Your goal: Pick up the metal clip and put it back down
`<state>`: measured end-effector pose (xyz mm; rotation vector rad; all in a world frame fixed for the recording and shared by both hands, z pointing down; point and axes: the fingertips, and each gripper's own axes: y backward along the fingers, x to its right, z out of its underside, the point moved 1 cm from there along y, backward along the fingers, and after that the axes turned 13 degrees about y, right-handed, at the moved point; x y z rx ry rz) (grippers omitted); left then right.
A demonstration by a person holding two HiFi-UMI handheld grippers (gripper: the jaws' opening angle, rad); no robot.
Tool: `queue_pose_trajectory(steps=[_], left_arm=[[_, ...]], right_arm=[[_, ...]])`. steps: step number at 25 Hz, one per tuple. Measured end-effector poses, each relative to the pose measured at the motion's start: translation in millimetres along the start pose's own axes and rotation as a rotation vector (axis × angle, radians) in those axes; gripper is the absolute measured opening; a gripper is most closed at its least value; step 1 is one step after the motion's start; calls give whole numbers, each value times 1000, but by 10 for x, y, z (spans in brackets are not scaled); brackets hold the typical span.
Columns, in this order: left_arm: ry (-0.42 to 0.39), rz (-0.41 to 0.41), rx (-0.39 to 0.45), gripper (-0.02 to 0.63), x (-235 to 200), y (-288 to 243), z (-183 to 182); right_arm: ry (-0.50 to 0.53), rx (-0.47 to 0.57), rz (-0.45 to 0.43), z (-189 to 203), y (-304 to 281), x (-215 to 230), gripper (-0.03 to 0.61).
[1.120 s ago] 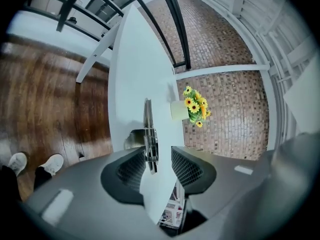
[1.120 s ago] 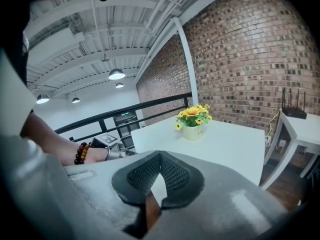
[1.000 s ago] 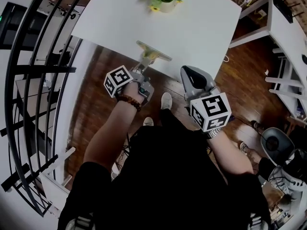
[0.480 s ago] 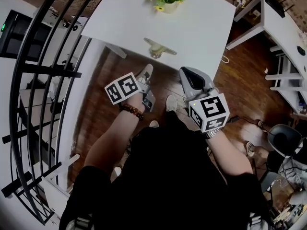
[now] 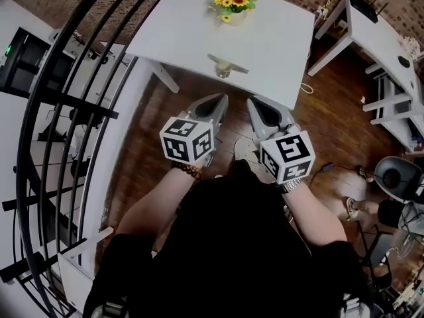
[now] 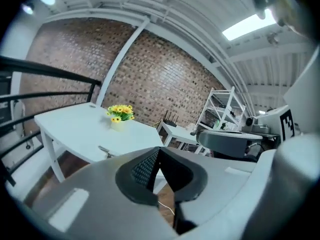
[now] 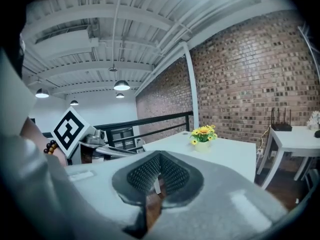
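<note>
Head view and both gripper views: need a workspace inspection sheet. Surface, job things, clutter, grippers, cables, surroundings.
Surface: white table, mostly bare.
Job's things: metal clip lies on the table near its front edge, apart from both grippers.
Clutter: sunflower pot at the far edge.
Grippers: left gripper jaws have just been closing, now together, nothing between; right gripper shut, empty; both held off the table.
Cables: light cord on the wooden floor by the table's right corner.
Surroundings: black railing, second white table, brick wall.

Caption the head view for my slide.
Metal clip on white table near sunflowers; left tool and right tool shut, empty, short of the table.
</note>
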<state>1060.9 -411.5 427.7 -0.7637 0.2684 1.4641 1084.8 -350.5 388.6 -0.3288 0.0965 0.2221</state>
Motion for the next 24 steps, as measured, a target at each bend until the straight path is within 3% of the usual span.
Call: queue_pose_trajectory(steps=[4,11,19,24], left_arm=[[-145,30,22,12,126,370,-11],[-253,71,44,12,401,646,-68],[-311,86,80,14,669,867,-69],[-304,77,80,14,773,1008,1]], right_arm=[[24,18,21,-96,93,-340,-8],[60,37,73,-256,341,-472,-9],[85,48,65,-347,553,-653,-9],[94,46,49,-382,692,-793,-9]])
